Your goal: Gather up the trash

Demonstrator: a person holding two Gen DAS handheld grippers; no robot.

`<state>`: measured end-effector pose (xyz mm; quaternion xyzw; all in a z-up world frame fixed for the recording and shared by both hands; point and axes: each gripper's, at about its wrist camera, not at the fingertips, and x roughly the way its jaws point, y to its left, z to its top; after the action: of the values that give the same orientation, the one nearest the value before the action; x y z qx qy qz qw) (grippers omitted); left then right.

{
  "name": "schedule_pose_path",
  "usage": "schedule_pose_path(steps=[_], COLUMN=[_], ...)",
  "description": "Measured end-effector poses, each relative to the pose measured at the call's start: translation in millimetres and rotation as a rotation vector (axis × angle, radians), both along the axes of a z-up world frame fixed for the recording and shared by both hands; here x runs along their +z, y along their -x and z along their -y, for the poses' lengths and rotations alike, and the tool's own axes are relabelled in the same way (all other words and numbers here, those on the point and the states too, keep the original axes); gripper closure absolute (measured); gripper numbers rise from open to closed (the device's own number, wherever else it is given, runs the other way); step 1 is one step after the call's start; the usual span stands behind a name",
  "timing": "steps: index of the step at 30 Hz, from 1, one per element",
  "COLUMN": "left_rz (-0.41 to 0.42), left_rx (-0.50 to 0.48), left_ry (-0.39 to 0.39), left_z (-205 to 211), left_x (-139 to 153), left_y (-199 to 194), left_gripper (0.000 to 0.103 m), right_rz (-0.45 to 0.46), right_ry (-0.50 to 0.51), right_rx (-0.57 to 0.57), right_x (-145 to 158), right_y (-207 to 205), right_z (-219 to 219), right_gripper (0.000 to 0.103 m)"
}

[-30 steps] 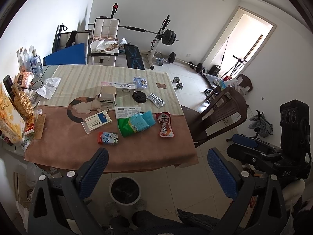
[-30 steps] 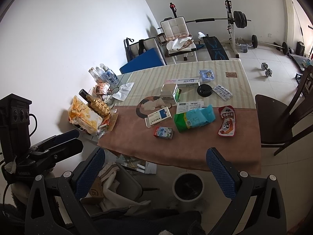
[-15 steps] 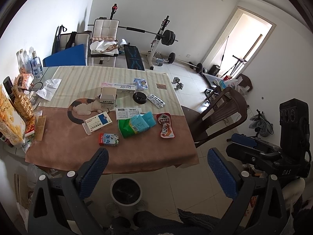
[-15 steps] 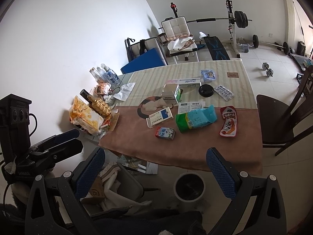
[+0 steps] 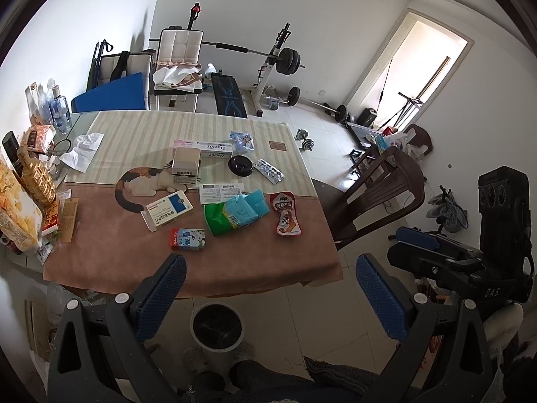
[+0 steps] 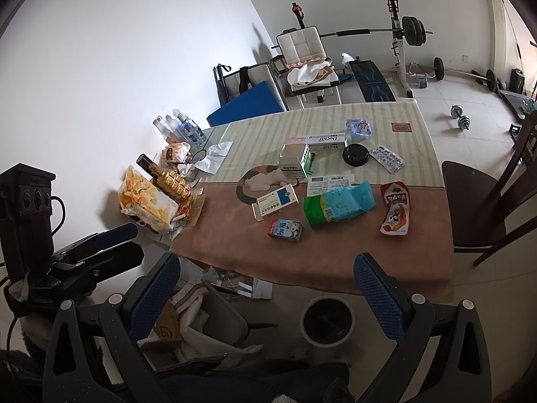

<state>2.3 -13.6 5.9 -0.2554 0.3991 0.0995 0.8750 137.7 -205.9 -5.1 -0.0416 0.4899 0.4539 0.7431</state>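
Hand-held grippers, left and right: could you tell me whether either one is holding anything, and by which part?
Nothing is held. The left hand-held gripper and the right hand-held gripper are both open and empty, short of the table.

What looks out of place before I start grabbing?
Papers lie on the floor under the table's near-left edge, outside the bin. On the table, the milk carton lies tipped on its side.

I see my left gripper [image 5: 270, 297] wide open and empty above the waste bin [image 5: 216, 325] on the floor. On the table [image 5: 235, 262] lie a milk carton [image 5: 188, 239], a green packet [image 5: 218, 220] and a red pouch [image 5: 287, 218], well apart from the fingers.
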Motion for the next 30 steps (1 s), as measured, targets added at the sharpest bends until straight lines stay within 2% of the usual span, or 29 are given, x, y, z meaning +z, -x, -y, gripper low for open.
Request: schedule_pose_path(steps=[4,9,15,17,19,24,27,30], left_rz=[-0.024,-0.165,-0.267,-0.312,-0.382,-0.565,-0.689,-0.772], left_rx=[0.003,0.128,0.157,0.122,0.085,0.055,0.043,-0.005], left_ry=[-0.024,-0.285,-0.382,-0.425,-0.502,-0.657,-0.649,-0.626], left_z=[-6.9,-27.0,-56.3,-57.3,-57.0,-70.1,-83.3,-88.2], left_x=[-4.8,-27.9,-84.9,-107.3,-131.8,-200.8,-243.3,-275.4], left_y=[-4.8,-21.7,-65.4,-88.3,-115.4,-174.7,-204.6,-231.3], left_gripper=[0.0,0.0,0.0,0.0,0.0,0.0,0.0,0.0], right_rz=[-0.017,-0.035,-0.045,-0.047,-0.053,-0.09,-0.138,-0.156], right_ry=[-0.003,0.019,0.154,0.229,0.31,0.453,0.532,0.602], right_rx=[-0.023,-0.162,-0.339,-0.363,-0.376,-0.347,-0.308,-0.257], right_x=[-2.8,-15.8,-65.7,-94.4,-130.1,-238.4,-304.1,-361.7], right_y=[-0.5,-9.4,-54.6,-80.2,-111.2,-200.0,-246.2,-280.2], right_z=[-7.7,-13.9,-14.4,-17.1,-20.9,-47.1,-68.7,-91.8], right_gripper=[0.0,0.0,0.0,0.0,0.0,0.0,0.0,0.0])
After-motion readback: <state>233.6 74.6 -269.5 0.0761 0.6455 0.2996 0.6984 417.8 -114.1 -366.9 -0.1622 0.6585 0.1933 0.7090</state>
